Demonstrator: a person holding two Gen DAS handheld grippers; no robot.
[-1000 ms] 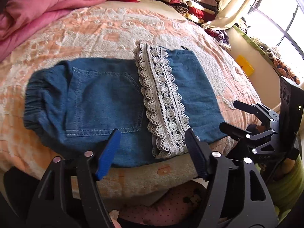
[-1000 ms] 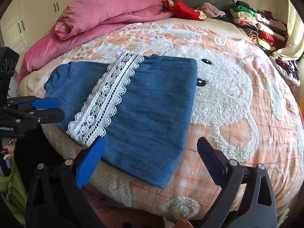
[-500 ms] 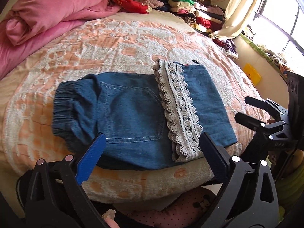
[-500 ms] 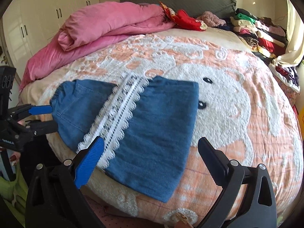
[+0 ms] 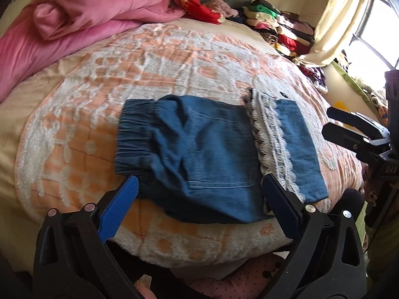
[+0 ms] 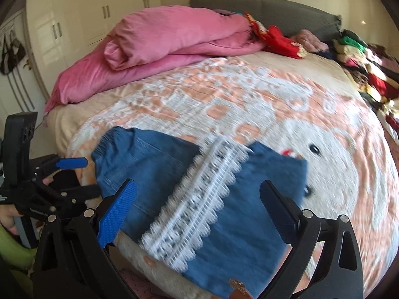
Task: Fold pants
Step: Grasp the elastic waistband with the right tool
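Observation:
Folded blue denim pants [image 5: 212,149] with a white lace band [image 5: 276,147] lie flat near the front edge of the bed, waistband to the left. My left gripper [image 5: 199,211] hovers open at the bed's edge, just short of the pants, nothing between its blue pads. In the right wrist view the same pants [image 6: 239,199] and lace band [image 6: 199,209] lie below my right gripper [image 6: 199,214], which is also open and empty. The left gripper [image 6: 74,174] shows at the left edge there; the right gripper [image 5: 349,134] shows at the right edge of the left wrist view.
A peach and white blanket [image 5: 154,64] covers the bed. A rolled pink duvet [image 6: 174,39] lies at the head end, with red cloth [image 6: 279,39] and a stack of folded clothes [image 6: 366,67] on the far right. White wardrobes [image 6: 74,20] stand behind; a window [image 5: 374,25] at right.
Both grippers have drawn back from the pants, which now look smaller and farther off. The left gripper's jaws widened early on. The pants stay flat on the bed.

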